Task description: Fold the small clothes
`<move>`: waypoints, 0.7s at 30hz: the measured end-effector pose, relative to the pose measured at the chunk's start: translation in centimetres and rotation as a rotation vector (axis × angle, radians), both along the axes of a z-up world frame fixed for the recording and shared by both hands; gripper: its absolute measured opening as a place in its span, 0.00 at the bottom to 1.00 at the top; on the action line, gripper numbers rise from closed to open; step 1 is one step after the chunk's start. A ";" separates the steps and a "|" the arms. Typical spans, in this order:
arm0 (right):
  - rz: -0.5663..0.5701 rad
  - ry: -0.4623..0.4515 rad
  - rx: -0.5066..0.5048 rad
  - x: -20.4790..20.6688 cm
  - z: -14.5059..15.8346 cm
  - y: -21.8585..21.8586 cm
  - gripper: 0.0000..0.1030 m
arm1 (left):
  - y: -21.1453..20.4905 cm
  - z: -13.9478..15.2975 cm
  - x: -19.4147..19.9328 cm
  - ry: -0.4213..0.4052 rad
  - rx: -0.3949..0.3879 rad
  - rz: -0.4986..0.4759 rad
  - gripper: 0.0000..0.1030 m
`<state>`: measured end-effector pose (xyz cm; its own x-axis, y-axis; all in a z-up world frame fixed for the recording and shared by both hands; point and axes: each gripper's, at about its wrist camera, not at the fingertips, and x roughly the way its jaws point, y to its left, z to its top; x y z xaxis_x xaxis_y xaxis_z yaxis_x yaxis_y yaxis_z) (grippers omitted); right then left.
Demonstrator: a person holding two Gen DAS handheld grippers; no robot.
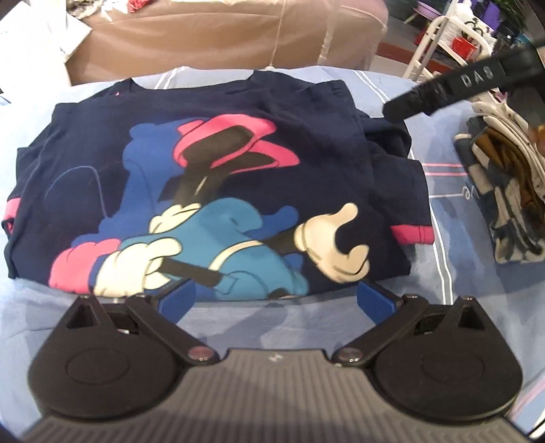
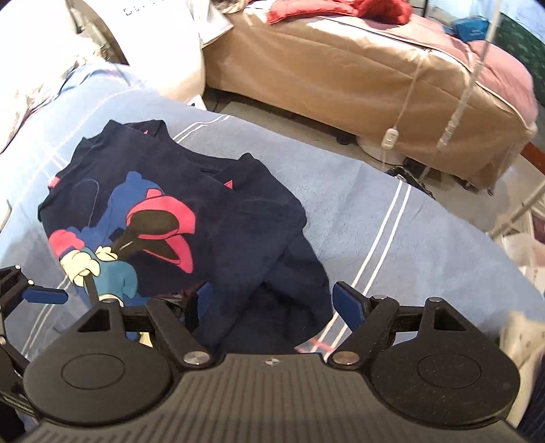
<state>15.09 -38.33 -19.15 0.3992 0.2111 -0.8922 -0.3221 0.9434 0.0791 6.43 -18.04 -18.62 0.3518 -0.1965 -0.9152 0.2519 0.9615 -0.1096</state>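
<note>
A navy shirt [image 1: 238, 163] with a cartoon print and pink cuffs lies on the table's light blue cloth [image 1: 425, 306]. Its sides are folded in, and the right side is bunched [image 2: 272, 259]. My left gripper [image 1: 276, 300] is open at the shirt's near hem, its blue pads wide apart and pressing on nothing. My right gripper [image 2: 274, 301] hangs open over the shirt's bunched right side; the fabric lies below and between its pads, ungripped. Its black body [image 1: 442, 92] shows at the upper right of the left wrist view. The left gripper's blue finger [image 2: 44, 294] shows at the left edge of the right wrist view.
A stack of folded clothes [image 1: 504, 191] sits on the cloth to the right of the shirt. Beyond the table stands a bed with a tan cover [image 2: 340, 75], with red fabric [image 2: 340, 10] on top. A white rack [image 1: 439, 44] stands at the back right.
</note>
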 end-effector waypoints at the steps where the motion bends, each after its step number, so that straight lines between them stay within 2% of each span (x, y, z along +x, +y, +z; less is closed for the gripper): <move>1: 0.007 0.007 0.001 0.3 -0.2 -0.1 1.00 | -0.4 -0.2 0.0 0.018 -0.008 0.030 1.00; 4: 0.032 0.015 -0.011 0.8 -0.7 -0.1 1.00 | -0.8 -0.8 0.2 0.091 -0.059 0.155 1.00; 6: 0.052 0.020 -0.002 1.0 -1.0 0.0 1.00 | -0.9 -1.1 0.4 0.127 -0.119 0.237 0.99; 9: 0.054 0.032 0.030 1.2 -1.2 -0.4 1.00 | -0.4 -1.2 0.1 0.150 -0.288 0.368 0.99; 13: 0.076 0.031 0.016 1.3 -1.4 -0.8 1.00 | 0.1 -2.6 -0.1 0.196 -0.458 0.458 0.99; 16: 0.072 0.037 0.023 1.9 -1.5 -1.5 1.00 | 0.0 -4.2 0.0 0.240 -0.507 0.511 0.97; 19: 0.058 0.045 0.031 2.6 -1.8 -2.2 1.00 | -0.1 -5.6 0.0 0.290 -0.581 0.589 0.90; 21: 0.047 0.043 0.034 3.0 -2.0 -2.6 1.00 | -0.6 -5.7 0.2 0.279 -0.576 0.592 0.89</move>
<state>18.08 -40.94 -21.12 0.3492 0.2593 -0.9004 -0.3613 0.9239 0.1260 6.64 -18.62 -24.33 0.3203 -0.5109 -0.7977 -0.3799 0.7022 -0.6022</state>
